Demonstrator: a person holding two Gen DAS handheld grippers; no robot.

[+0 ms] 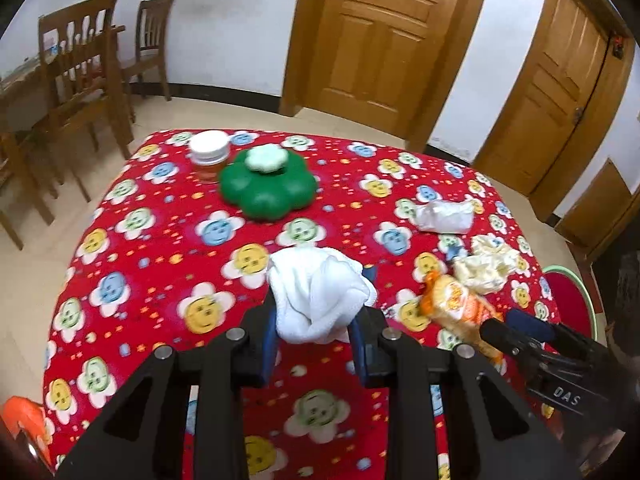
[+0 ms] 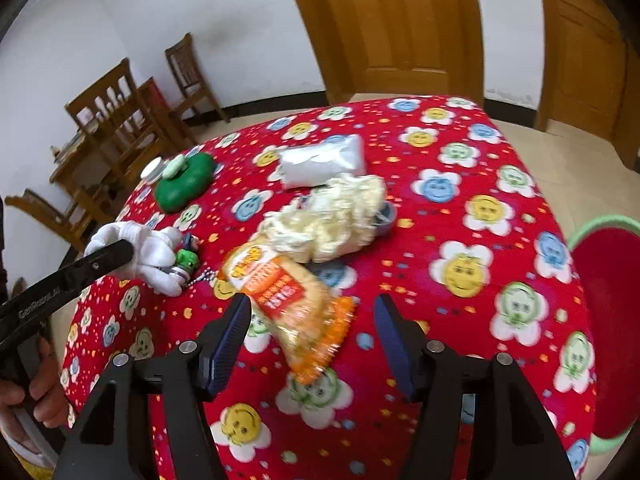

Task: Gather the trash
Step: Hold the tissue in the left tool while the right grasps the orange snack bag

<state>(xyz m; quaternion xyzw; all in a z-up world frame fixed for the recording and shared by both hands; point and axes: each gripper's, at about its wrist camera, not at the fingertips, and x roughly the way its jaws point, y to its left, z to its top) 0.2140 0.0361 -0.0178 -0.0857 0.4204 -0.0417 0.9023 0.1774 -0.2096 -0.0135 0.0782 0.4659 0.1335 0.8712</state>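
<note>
A crumpled white cloth sits between my left gripper's blue pads, which are shut on it just above the red flowered tablecloth. In the right wrist view the same cloth hangs from the left gripper, beside a small green keychain toy. An orange snack wrapper lies on the tablecloth between the spread fingers of my right gripper, which is open, its pads clear of the wrapper. Behind it lie a crumpled yellowish wrapper and a white plastic bag.
A green flower-shaped box and a white-lidded jar stand at the far left of the table. A red stool with a green rim is at the table's right. Wooden chairs and doors stand behind.
</note>
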